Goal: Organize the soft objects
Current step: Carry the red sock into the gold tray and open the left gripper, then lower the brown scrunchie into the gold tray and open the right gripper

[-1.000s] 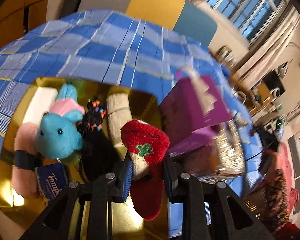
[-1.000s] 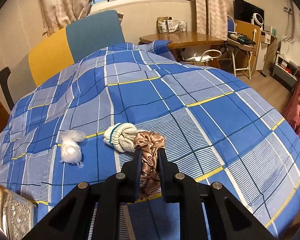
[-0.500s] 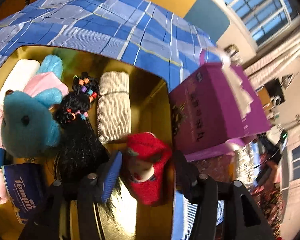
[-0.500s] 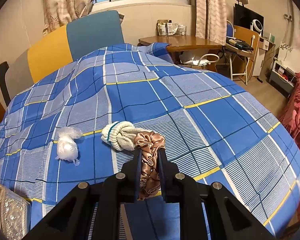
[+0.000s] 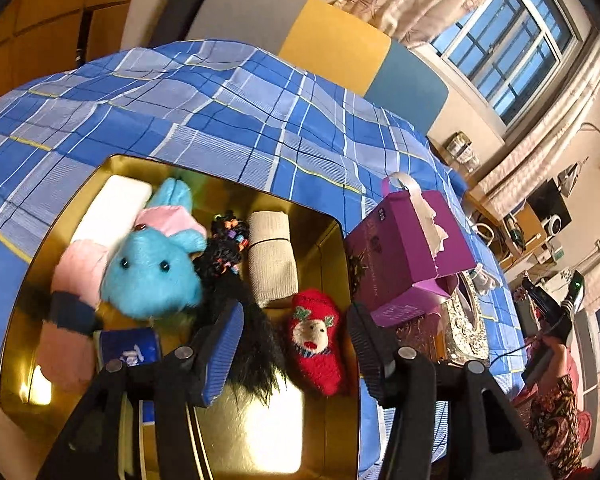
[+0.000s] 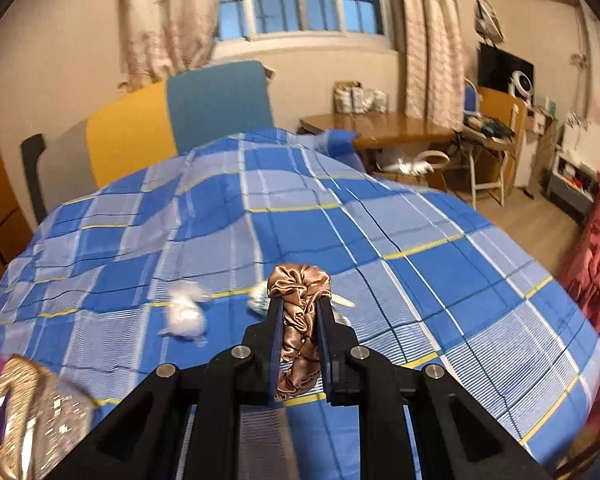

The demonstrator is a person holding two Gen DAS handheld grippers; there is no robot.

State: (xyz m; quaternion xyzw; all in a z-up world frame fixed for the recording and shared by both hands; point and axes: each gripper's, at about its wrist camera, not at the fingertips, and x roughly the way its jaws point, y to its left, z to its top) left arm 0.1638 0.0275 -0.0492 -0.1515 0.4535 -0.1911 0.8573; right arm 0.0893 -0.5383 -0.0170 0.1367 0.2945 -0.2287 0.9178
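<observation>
In the left wrist view my left gripper is open and empty above a gold tray. A red Christmas sock lies in the tray between the fingers, beside a blue plush toy, a black wig, a beige rolled cloth, a white pack, a pink cloth and a blue tissue pack. In the right wrist view my right gripper is shut on a brown satin scrunchie, lifted above the blue plaid bedspread. A white glove and a clear plastic bundle lie on the bedspread behind it.
A purple gift box and an ornate silver tissue box stand right of the tray; the silver box also shows in the right wrist view. A yellow and blue headboard, a wooden table and chairs lie beyond the bed.
My left gripper opened and let the red sock drop into the tray, then drew back. My right gripper lifted the scrunchie up off the bedspread, away from the white glove.
</observation>
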